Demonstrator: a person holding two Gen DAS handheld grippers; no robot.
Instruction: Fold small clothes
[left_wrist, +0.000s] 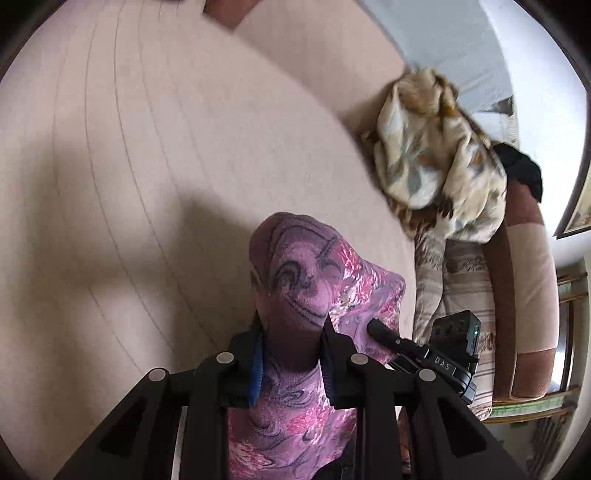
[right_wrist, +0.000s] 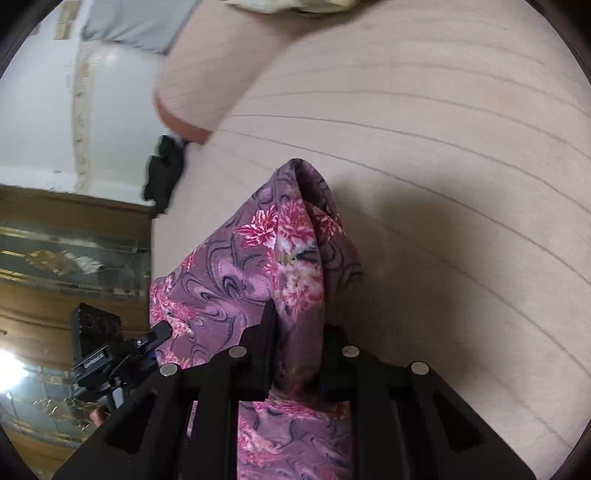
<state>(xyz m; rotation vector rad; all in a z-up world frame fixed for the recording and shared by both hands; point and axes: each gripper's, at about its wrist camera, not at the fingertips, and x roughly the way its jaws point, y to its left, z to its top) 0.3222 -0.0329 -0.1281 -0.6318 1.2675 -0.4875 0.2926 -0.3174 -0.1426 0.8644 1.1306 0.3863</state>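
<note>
The left gripper (left_wrist: 293, 332) and right gripper (right_wrist: 299, 332) are each pinching a bunched fold of the purple floral cloth (right_wrist: 291, 251), holding it at lower centre above the pink sofa (left_wrist: 129, 166).

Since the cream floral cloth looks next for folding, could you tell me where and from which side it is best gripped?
Probably at the edge hanging loose on the near side of the cream floral cloth, coming from the open sofa seat. It lies crumpled against the sofa's arm, so the far side looks blocked, and the bunched middle would give several layers.
</note>
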